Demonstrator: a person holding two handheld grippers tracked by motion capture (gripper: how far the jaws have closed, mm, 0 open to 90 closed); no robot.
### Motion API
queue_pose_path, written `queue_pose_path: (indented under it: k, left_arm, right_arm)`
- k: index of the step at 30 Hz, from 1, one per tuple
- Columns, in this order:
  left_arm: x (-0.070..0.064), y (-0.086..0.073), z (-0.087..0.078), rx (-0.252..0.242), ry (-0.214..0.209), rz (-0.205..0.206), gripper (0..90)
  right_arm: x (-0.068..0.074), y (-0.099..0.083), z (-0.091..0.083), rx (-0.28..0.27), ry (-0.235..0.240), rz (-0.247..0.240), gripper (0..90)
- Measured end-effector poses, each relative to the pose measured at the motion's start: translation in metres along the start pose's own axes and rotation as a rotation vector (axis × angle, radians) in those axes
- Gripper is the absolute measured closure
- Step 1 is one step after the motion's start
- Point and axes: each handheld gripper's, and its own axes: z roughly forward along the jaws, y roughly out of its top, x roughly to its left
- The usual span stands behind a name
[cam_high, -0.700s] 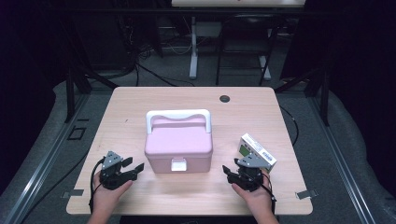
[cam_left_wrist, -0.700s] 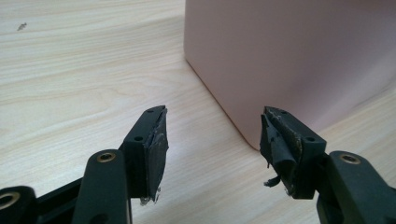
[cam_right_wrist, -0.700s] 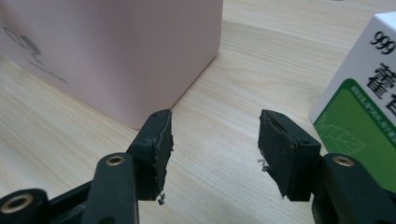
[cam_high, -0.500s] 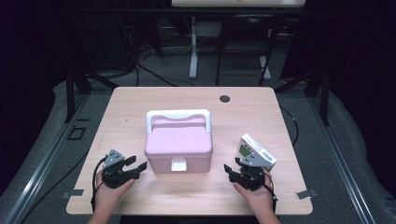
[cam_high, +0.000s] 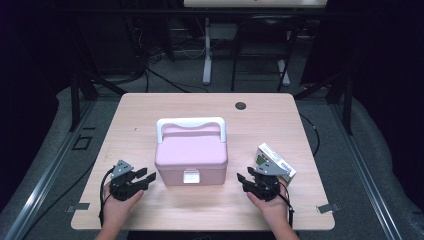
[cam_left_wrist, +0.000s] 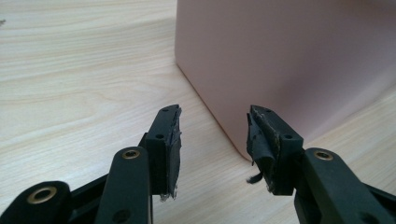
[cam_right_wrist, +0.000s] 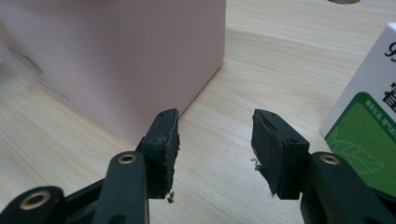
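**High view: both grippers parted beside the pink box**

High view puts us at the near edge of the pale wooden table (cam_high: 150, 110), one black two-jaw gripper in each hand. Our left gripper (cam_high: 146, 177) sits just to the left of the pink plastic box with a white handle and a white front clasp (cam_high: 192, 152), its tips aimed at the box's near left corner with a small strip of table between them. Our right gripper (cam_high: 245, 179) sits on the other side of the box, pointing toward its near right corner, also apart from it. The white and green rectangular carton (cam_high: 275, 161) lies just beyond and to the right of our right gripper, close against the grey plate on top of it.

Along the left gripper (cam_left_wrist: 214, 135) we see the jaws standing wide, nothing between them, and the pink box (cam_left_wrist: 289, 56) rising just ahead and to the right, its rounded corner in line with the gap.

Along the right gripper (cam_right_wrist: 215, 140) the jaws again stand wide and bare. The pink box (cam_right_wrist: 116, 51) fills the space ahead and to the left, and the carton (cam_right_wrist: 369, 135) stands at the right, just beside the right jaw. Frayed bits of padding hang from the pads (cam_right_wrist: 170, 140).
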Motion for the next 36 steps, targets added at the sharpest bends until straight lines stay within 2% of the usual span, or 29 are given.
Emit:
queue_pose_path:
  k: [3, 5, 9, 11, 14, 17, 24, 25, 30, 34, 36]
  left_arm:
    - [0.003, 0.001, 0.001, -0.006, -0.009, -0.02, 55.1]
    - [0.006, 0.003, 0.003, -0.008, -0.023, -0.031, 55.1]
    - [0.007, 0.008, 0.012, 0.012, -0.011, -0.032, 58.0]
    - [0.008, 0.01, 0.015, 0.001, -0.009, -0.038, 59.3]
    - [0.008, 0.011, 0.016, -0.01, -0.008, -0.052, 62.7]
    - [0.008, 0.012, 0.018, -0.013, -0.028, -0.067, 65.1]
    - [0.005, 0.015, 0.017, -0.002, -0.043, -0.053, 72.4]
    - [0.004, 0.016, 0.018, -0.015, -0.044, -0.052, 73.8]
    - [0.0, 0.02, 0.017, -0.029, -0.045, -0.04, 80.2]
    - [-0.005, 0.021, 0.018, -0.027, -0.055, -0.033, 83.8]
    - [-0.004, 0.021, 0.018, -0.031, -0.066, -0.044, 84.8]
  right_arm:
    - [0.001, 0.003, 0.004, -0.01, -0.019, -0.006, 50.7]
    - [0.002, 0.005, 0.007, -0.016, -0.014, 0.0, 50.7]
    - [0.003, 0.008, 0.014, -0.005, -0.018, -0.025, 54.1]
    - [0.003, 0.009, 0.018, 0.003, -0.004, -0.02, 56.1]
    - [0.002, 0.01, 0.022, 0.004, -0.011, -0.014, 58.4]
    - [0.001, 0.01, 0.026, 0.019, -0.01, -0.008, 60.6]
    - [0.003, 0.013, 0.037, 0.026, -0.001, -0.007, 62.0]
    - [0.003, 0.014, 0.039, 0.028, -0.008, -0.014, 61.2]
    - [0.003, 0.014, 0.041, 0.023, -0.003, 0.005, 61.0]
    - [0.004, 0.014, 0.041, 0.024, -0.001, -0.004, 61.6]
    - [0.005, 0.014, 0.04, 0.015, 0.004, -0.001, 60.9]
